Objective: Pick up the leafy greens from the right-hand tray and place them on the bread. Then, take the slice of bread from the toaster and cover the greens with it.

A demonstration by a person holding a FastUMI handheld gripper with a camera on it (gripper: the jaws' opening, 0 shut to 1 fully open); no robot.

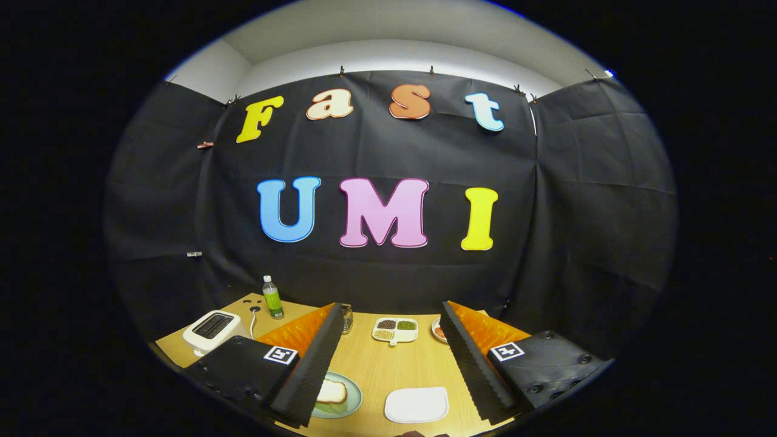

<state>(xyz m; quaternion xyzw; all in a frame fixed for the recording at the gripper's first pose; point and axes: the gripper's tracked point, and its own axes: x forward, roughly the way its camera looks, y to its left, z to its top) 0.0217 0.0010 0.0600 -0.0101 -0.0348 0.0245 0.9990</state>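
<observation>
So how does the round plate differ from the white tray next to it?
The round plate is green and carries a slice of bread; the white tray is a rounded rectangle with nothing visible on it. The plate is partly hidden behind one finger; the tray lies between the open gripper's fingers. Both rest on the wooden table.

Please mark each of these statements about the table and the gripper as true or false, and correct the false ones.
1. The gripper is open, with nothing between its fingers. True.
2. A slice of bread lies on the green plate. True.
3. The white tray carries a bottle. False: the bottle stands on the table beside the toaster.
4. The divided dish lies beyond the fingers. True.
5. The fingers are pressing on the toaster. False: they touch nothing, and the toaster stands apart, to the left.
</observation>
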